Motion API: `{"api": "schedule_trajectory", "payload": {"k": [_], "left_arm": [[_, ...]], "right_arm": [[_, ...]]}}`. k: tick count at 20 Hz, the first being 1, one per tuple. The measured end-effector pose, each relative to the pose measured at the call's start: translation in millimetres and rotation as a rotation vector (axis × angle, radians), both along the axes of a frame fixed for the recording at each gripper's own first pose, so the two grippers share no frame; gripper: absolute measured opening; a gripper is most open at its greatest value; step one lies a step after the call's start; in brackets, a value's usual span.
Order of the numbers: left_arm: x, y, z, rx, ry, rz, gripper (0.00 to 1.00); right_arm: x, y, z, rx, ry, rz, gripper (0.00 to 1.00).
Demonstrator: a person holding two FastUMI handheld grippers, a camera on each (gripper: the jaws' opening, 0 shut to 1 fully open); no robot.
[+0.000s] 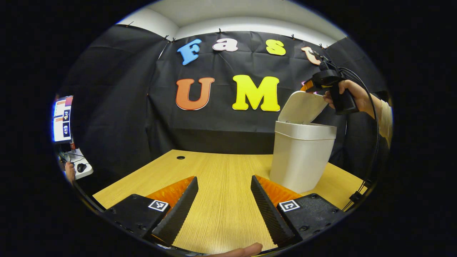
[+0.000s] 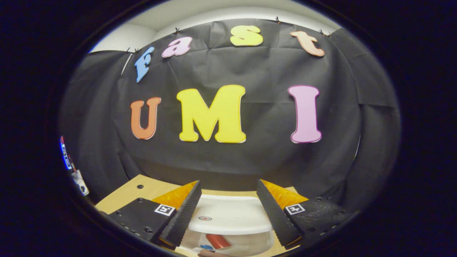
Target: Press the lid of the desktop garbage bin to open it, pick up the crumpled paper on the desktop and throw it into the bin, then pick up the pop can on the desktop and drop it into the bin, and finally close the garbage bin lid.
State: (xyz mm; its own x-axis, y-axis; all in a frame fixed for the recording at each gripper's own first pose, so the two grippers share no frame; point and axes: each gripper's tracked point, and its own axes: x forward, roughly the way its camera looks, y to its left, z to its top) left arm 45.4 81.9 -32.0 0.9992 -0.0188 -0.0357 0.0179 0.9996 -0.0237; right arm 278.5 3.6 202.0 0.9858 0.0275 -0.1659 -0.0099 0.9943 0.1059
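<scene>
- On the wooden desk [image 1: 221,171], left gripper view: broad bare stretch from the near edge to the far edge at the booth wall; small round hole [image 1: 180,157] near the far left corner.
- Standing at the right of the desk: white garbage bin [image 1: 301,157], upright, lid [image 1: 301,107] tilted up and open.
- Low over the near desk: left gripper [image 1: 223,205], jaws wide apart, nothing between them.
- Above the raised lid: right gripper [image 1: 323,80] held by a hand [image 1: 351,94]; spread not readable from here.
- Over the bin, right gripper view: right gripper [image 2: 228,210], jaws parted, empty.
- Just below them: lid [image 2: 228,216] with a small round mark.
- Inside the bin [image 2: 250,246]: red pop can [image 2: 217,241]; crumpled paper not made out.
</scene>
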Motion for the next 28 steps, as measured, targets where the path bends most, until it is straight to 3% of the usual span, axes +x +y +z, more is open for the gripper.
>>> {"api": "schedule_trajectory", "payload": {"k": [5, 11, 15, 19, 24, 28], "left_arm": [[0.7, -6.5, -2.3, 0.017, 0.002, -0.002, 0.96], [-0.5, -19.8, -8.3, 0.034, 0.025, -0.023, 0.96], [-14.0, -31.7, 14.7, 0.066, -0.046, -0.05, 0.96], [-27.7, -38.2, 29.8, 0.046, -0.089, -0.072, 0.96], [-34.8, -54.2, 34.5, 0.066, -0.113, -0.109, 0.96], [-31.6, -63.3, 26.3, 0.052, -0.089, -0.134, 0.96]], "right_arm": [[-17.1, 5.3, -69.9, -0.024, 0.167, -0.003, 0.98], [-43.2, 5.2, -79.9, -0.039, 0.074, -0.03, 0.98], [-65.6, 5.6, -85.9, -0.033, 0.076, -0.039, 0.98], [-64.4, 5.9, -92.1, -0.069, -0.043, -0.054, 1.0], [-66.7, 5.7, -95.5, -0.048, -0.143, -0.06, 1.0], [-85.4, 9.3, -91.8, -0.008, -0.303, -0.073, 0.98]]}}
